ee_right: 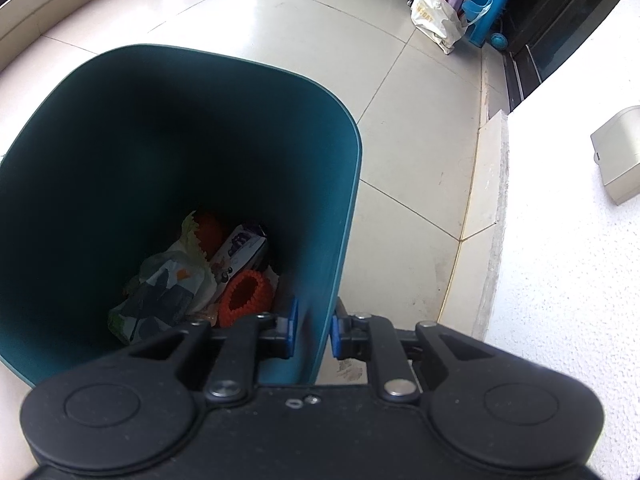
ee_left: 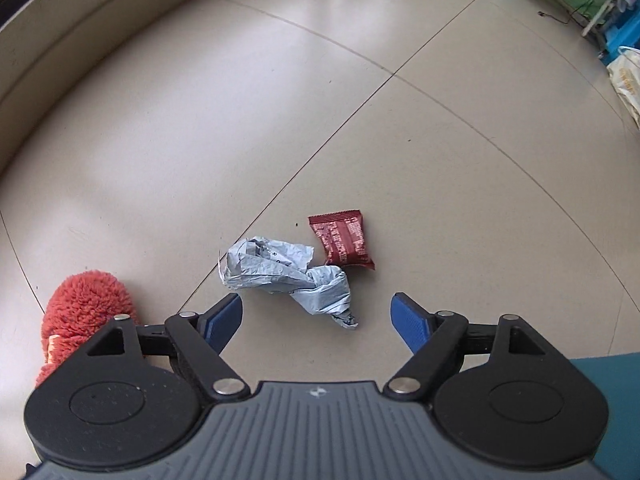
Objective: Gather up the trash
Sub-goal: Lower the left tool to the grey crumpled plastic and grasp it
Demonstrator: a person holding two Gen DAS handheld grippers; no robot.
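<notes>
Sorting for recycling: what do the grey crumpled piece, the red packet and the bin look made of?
Grey crumpled piece: likely thin plastic film or paper, matte, sharply creased. Red packet: glossy printed foil or plastic, crimped ends. Bin: smooth teal moulded plastic, thin wall, gripped by the right gripper.

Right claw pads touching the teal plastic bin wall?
Touching. In the right wrist view, the right claw straddles the teal plastic bin wall, one blue pad inside and one outside, both pressed against it with no visible gap.
</notes>
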